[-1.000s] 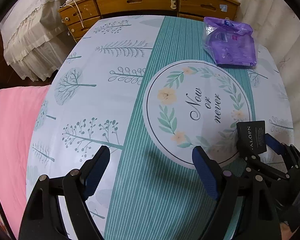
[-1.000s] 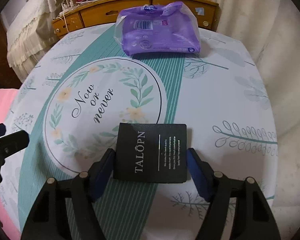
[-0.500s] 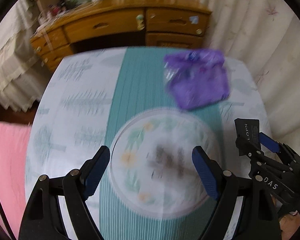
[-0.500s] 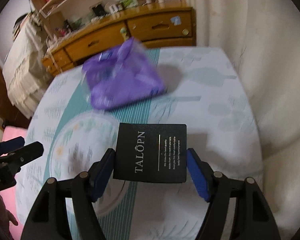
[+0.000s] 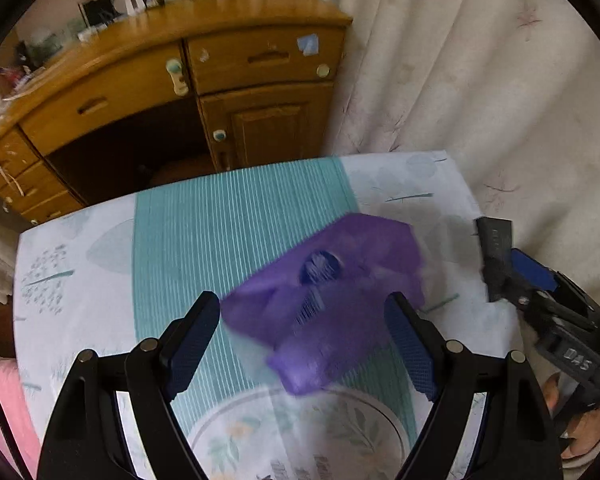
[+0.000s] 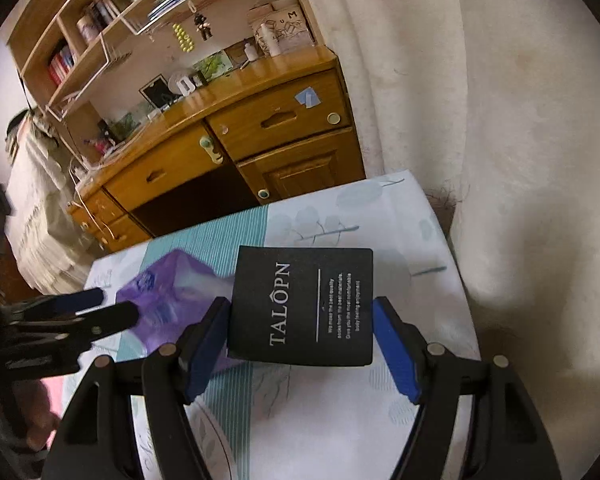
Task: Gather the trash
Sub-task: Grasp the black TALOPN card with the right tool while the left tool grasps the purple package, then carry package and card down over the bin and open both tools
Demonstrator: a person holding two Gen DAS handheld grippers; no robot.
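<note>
A purple plastic packet (image 5: 332, 300) lies on the patterned tablecloth (image 5: 220, 232), blurred by motion. My left gripper (image 5: 306, 338) is open, its jaws on either side of the packet's near end, just above it. My right gripper (image 6: 300, 344) is shut on a black TALOPN card (image 6: 302, 306) and holds it flat above the table. The right gripper with the card (image 5: 496, 240) also shows at the right of the left wrist view. The packet (image 6: 168, 296) and my left gripper (image 6: 112, 306) show at the left of the right wrist view.
A wooden desk with drawers (image 5: 220, 80) stands behind the table's far edge. A pale curtain (image 5: 480, 80) hangs along the right side. A pink cloth (image 5: 4, 400) lies past the table's left edge. Shelves with books (image 6: 100, 40) hang above the desk.
Both grippers have moved forward across the table toward its far edge. The left gripper has come up to the purple packet. The right gripper has kept hold of the card.
</note>
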